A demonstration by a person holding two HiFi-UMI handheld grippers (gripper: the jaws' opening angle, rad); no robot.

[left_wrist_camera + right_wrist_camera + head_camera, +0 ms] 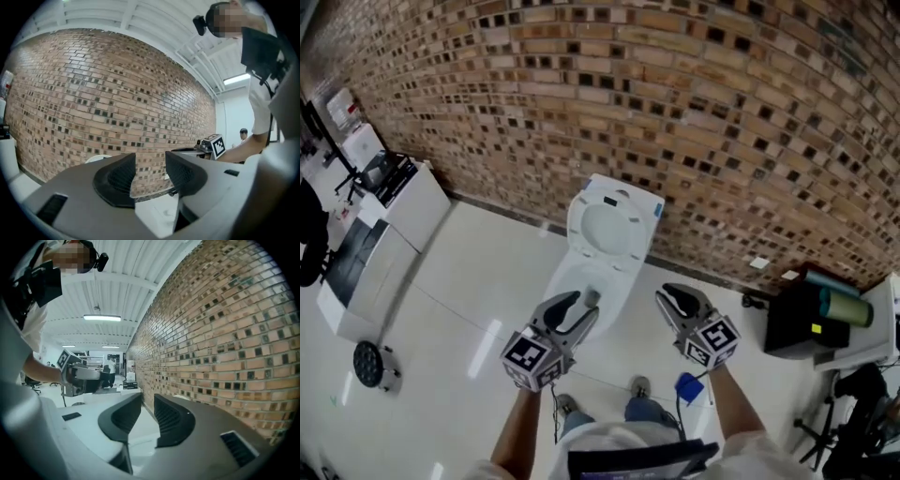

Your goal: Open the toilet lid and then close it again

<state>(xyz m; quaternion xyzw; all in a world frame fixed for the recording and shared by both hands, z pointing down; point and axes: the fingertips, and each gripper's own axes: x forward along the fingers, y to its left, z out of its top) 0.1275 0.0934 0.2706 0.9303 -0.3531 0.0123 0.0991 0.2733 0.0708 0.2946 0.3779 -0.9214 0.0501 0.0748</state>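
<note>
The toilet (605,246) stands with its back against the brick wall (694,103) on a glossy white floor (478,291). In the head view its lid (607,223) looks raised, leaning back toward the wall with its oval face turned up to the camera, and the bowl (581,279) lies uncovered below it.

The left gripper (581,304) is held in front of the bowl, its tips overlapping the bowl's front edge in the head view; whether it touches the bowl cannot be told. In the left gripper view, the left gripper (150,165) has its jaws released with a clear gap between them, and only wall and floor show through that gap. The right gripper (675,298) is off to the right of the toilet, apart from it. In the right gripper view, the right gripper (147,408) has its jaws released as well, with a narrower gap that holds nothing. Each gripper view catches the other gripper at its edge, with its marker cube (216,145) showing.

A white cabinet (398,220) stands at the left by the wall, with a round black thing (367,362) on the floor near it. At the right sits a black box (792,323) with a green cylinder (844,306) on top. A small blue thing (689,386) lies on the floor by the person's shoe (641,385).
</note>
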